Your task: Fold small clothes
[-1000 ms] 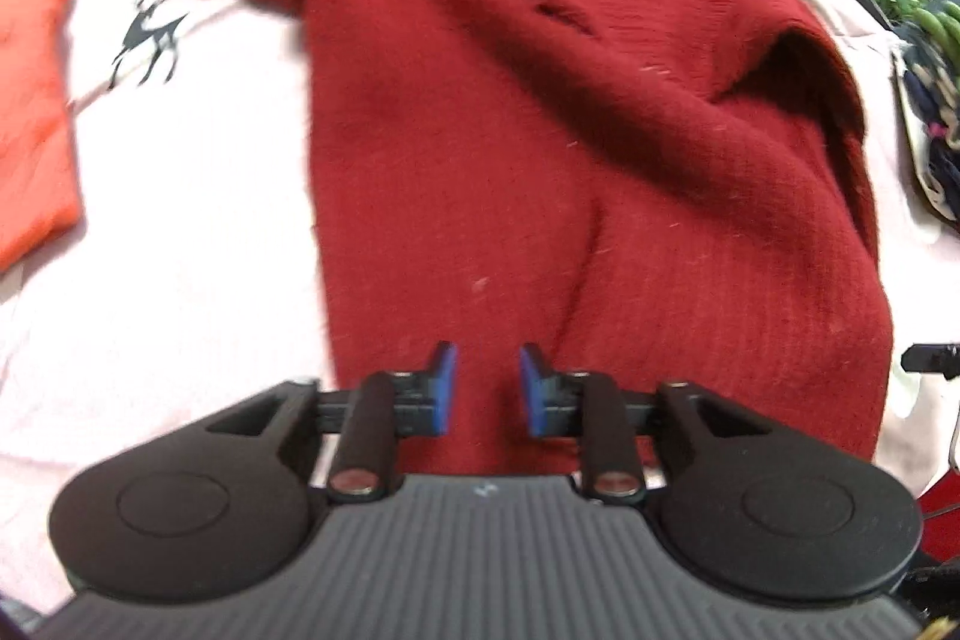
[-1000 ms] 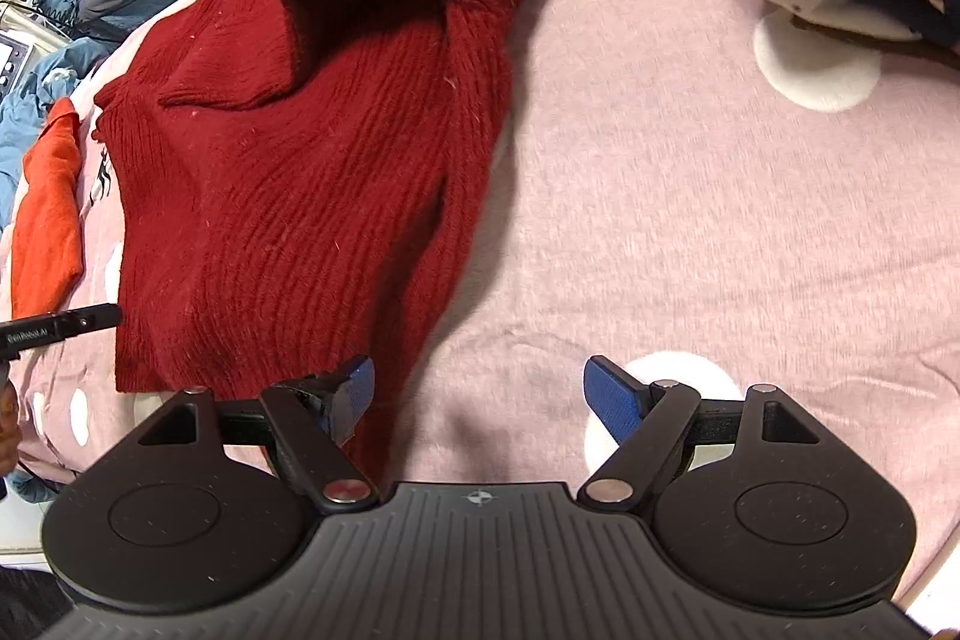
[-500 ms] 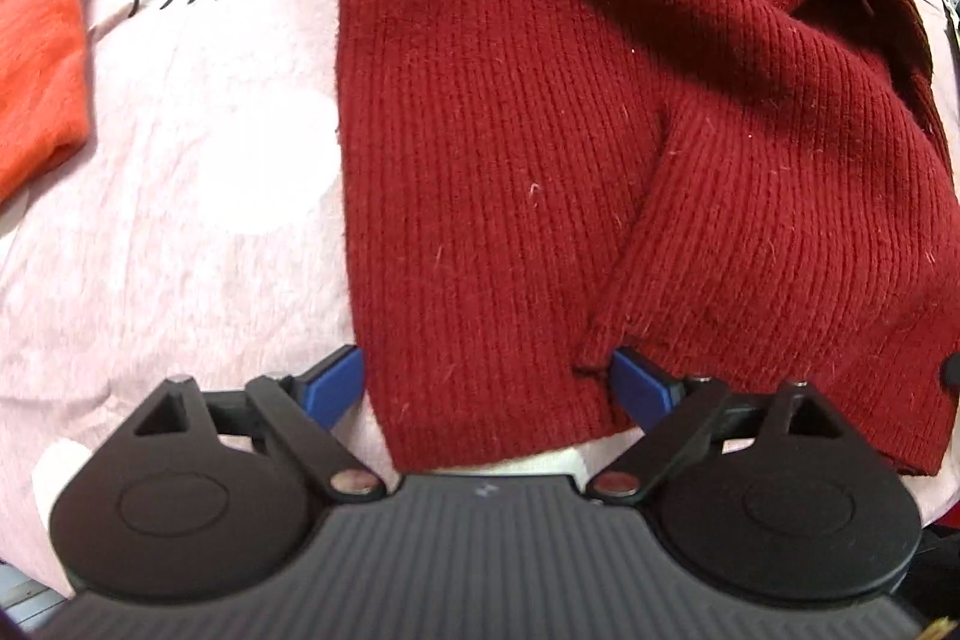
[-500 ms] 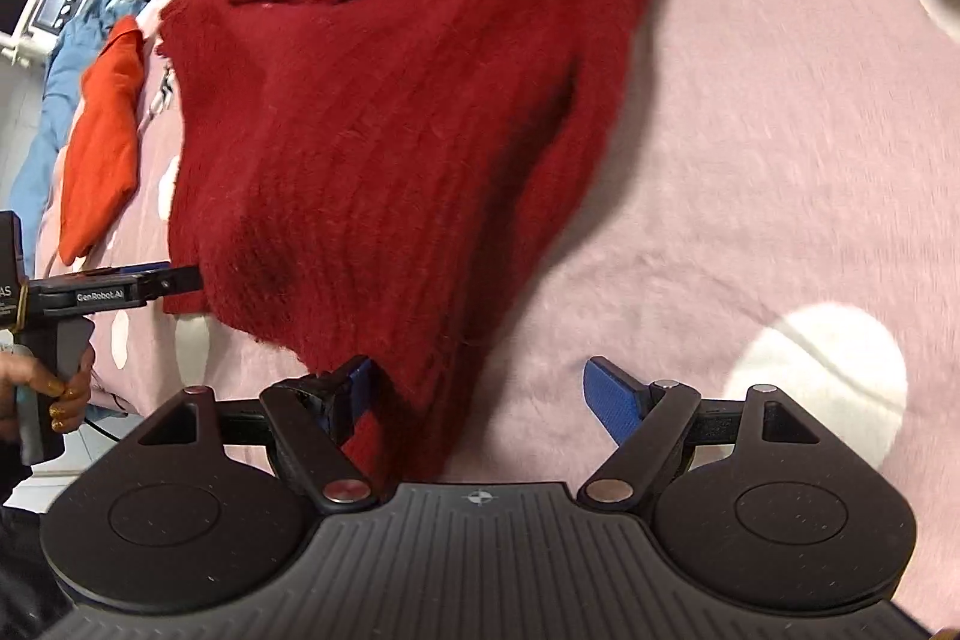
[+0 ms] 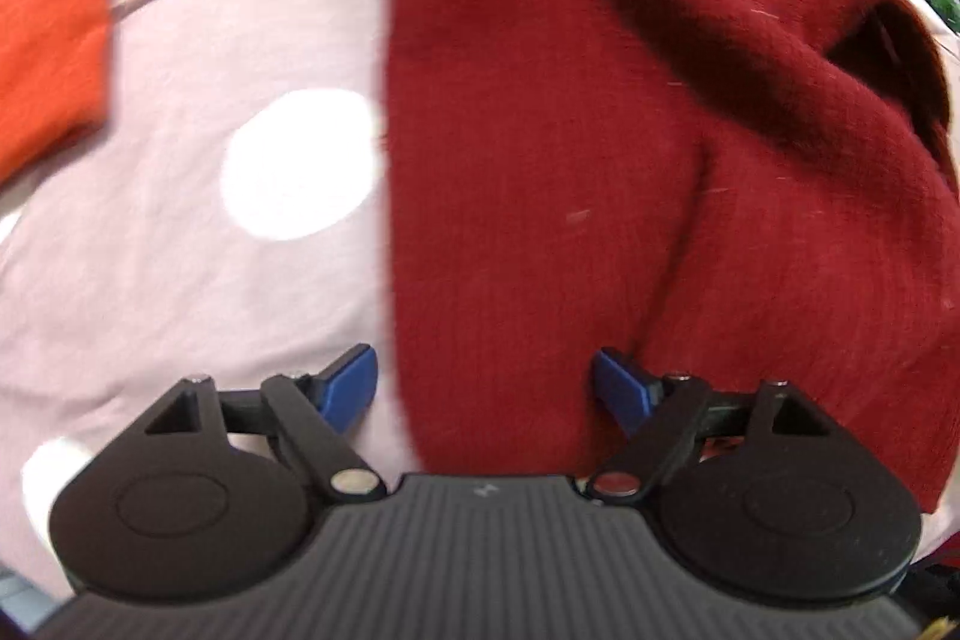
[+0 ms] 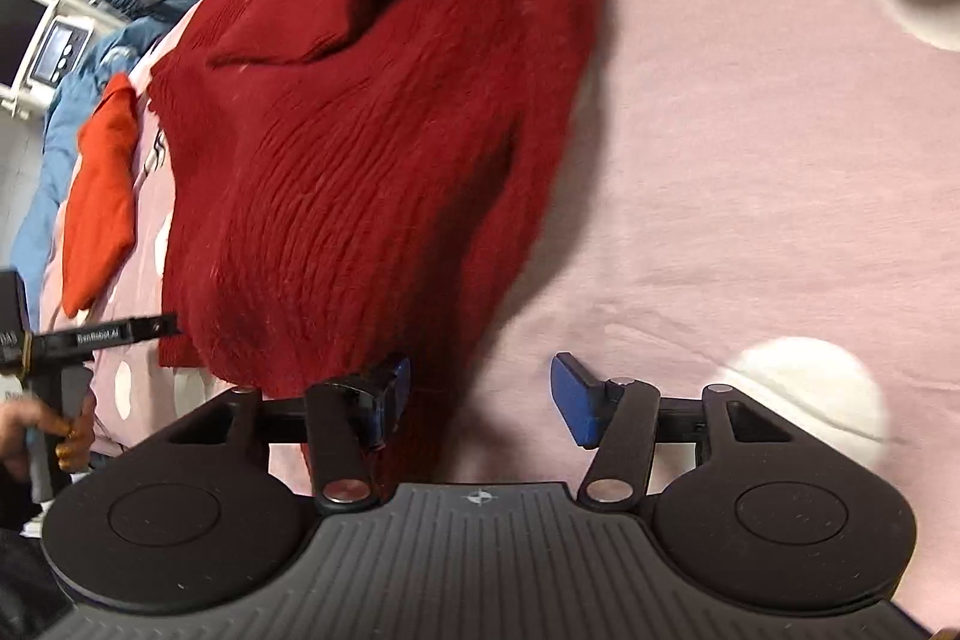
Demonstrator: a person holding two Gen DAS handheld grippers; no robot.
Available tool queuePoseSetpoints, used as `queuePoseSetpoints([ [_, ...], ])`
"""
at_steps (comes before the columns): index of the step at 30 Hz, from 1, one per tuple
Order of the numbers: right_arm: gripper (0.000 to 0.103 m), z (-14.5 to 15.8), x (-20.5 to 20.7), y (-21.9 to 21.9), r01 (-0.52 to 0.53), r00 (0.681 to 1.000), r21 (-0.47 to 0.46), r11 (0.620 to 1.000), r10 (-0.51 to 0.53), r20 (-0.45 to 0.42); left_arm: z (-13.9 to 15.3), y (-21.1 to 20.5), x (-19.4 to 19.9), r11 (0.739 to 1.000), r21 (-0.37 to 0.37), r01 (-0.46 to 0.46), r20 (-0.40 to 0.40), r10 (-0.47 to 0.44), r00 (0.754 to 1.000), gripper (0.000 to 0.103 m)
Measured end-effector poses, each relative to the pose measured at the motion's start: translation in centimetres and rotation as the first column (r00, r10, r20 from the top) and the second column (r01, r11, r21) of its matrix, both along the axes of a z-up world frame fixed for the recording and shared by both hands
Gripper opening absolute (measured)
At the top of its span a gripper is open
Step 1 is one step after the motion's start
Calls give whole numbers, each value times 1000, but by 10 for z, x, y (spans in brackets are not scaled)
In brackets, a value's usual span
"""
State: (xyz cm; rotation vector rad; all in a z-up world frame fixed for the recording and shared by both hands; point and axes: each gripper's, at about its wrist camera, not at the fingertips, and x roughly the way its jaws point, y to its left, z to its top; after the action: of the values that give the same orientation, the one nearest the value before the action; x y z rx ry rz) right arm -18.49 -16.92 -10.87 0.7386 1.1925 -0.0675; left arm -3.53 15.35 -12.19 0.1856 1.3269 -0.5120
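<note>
**Both tools open at the hem of the red sweater**

The red sweater (image 5: 540,160) is spread on the pink sheet (image 5: 210,280) of the bed, with one side folded over the body. The left tool (image 5: 485,388) is held open, and the hem of the sweater is seen between its blue fingers (image 5: 351,385). The right tool (image 6: 480,397) is also held open at the right lower corner of the sweater (image 6: 360,160). An orange garment (image 5: 48,10) is laid near the left edge of the bed.
</note>
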Motion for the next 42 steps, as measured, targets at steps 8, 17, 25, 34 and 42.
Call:
queuePoseSetpoints([
  [8,24,-3,42,47,-169,985,0,986,169,27,3,-39,-9,993,-49,106,4,-106,994,28],
  [17,13,67,-4,-1,-133,989,-123,983,140,46,52,-1,8,994,-93,49,63,-43,997,15],
  [25,8,78,-53,-39,-170,984,-219,961,153,-92,51,32,30,998,57,39,13,-40,999,15],
  [34,9,43,-43,-23,-206,970,-196,959,174,-169,23,31,16,987,153,41,-28,-37,999,21],
  [42,32,60,-29,-31,-231,963,-324,917,167,-212,52,40,37,988,107,-116,41,112,993,51],
])
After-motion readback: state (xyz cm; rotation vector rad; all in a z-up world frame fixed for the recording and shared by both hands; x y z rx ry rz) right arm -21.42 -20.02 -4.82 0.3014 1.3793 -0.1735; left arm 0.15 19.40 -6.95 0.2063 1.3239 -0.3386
